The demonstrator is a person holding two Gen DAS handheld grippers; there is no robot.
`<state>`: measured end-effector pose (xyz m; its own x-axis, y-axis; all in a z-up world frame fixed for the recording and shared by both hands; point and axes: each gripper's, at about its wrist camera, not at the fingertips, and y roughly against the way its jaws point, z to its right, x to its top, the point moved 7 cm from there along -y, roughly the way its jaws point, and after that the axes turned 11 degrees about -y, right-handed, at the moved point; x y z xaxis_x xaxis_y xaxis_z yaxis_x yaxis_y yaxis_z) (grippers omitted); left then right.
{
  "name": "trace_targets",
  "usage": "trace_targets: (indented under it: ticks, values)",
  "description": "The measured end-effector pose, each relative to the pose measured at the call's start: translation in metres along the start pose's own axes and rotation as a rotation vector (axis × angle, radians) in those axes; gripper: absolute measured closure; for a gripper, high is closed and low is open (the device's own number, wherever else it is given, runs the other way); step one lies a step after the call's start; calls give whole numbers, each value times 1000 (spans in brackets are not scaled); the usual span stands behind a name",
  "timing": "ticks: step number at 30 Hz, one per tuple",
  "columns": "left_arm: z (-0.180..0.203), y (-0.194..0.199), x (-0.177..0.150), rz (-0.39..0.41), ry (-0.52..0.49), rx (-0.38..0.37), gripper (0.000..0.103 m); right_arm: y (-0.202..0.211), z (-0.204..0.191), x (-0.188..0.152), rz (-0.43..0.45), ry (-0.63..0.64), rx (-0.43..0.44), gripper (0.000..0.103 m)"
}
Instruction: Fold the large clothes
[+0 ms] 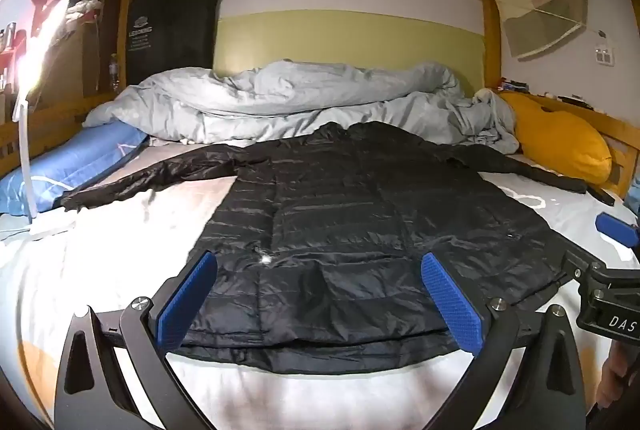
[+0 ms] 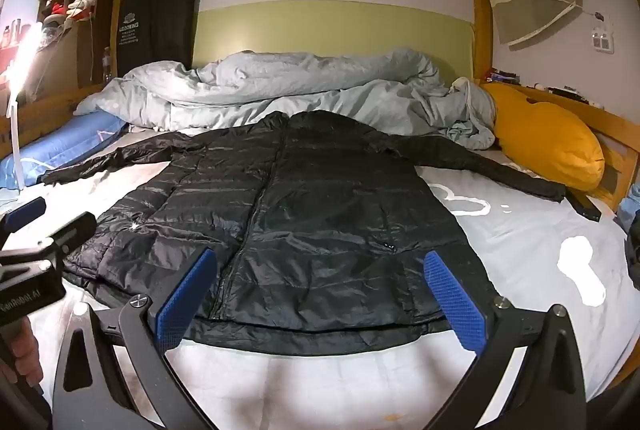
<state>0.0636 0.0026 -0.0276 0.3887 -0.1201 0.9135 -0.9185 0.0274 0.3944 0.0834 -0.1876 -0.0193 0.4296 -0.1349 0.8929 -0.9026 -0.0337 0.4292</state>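
Jacket: we see the black puffer jacket (image 1: 340, 214) spread flat across the middle of the bed (image 1: 100, 270), its hem at the near edge and both sleeves stretched toward the side edges.
Left gripper: our left gripper (image 1: 318, 262) hovers over the hem, jaws wide apart, holding nothing.
Right gripper: our right gripper (image 2: 320, 262) hovers likewise, spread wide and empty.
Far edge: a grey duvet (image 2: 280, 90) lies bunched, with a yellow pillow (image 2: 548, 142) at the far right corner.

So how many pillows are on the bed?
2 that I can see: a long blue pillow at the left edge and a plump mustard-yellow pillow at the right edge. The crumpled grey duvet may hide more.
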Motion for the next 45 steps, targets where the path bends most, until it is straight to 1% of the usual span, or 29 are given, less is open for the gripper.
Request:
trace_targets:
  ticks: [2,3,5,8,10,13,15,21,26,45]
  values:
    - [-7,1,-1,-5,15,3,0,0,-2,1,14,10,-7,0]
    - [0,-3,-1,-8,-43,20,0,4,-2,4,37,25,-16,0]
    - [9,-4,1,-11,-76,32,0,5,5,4,36,-3,-1,0]
    - [13,-8,0,-6,-84,43,0,6,5,3,50,6,-15,0]
    - [11,-2,-2,15,-77,40,0,5,8,5,51,22,-20,0]
    - [11,-2,-2,5,-62,23,0,6,0,2,46,34,-21,0]
    - [10,-3,-3,-1,-61,28,0,5,0,1,47,35,-19,0]
    - [10,0,-2,8,-58,21,0,6,0,2,47,33,-19,0]
    - [8,3,-1,22,-52,22,0,7,0,3,50,29,-16,0]
    - [1,1,-2,22,-51,42,0,11,-5,1,53,49,-15,0]
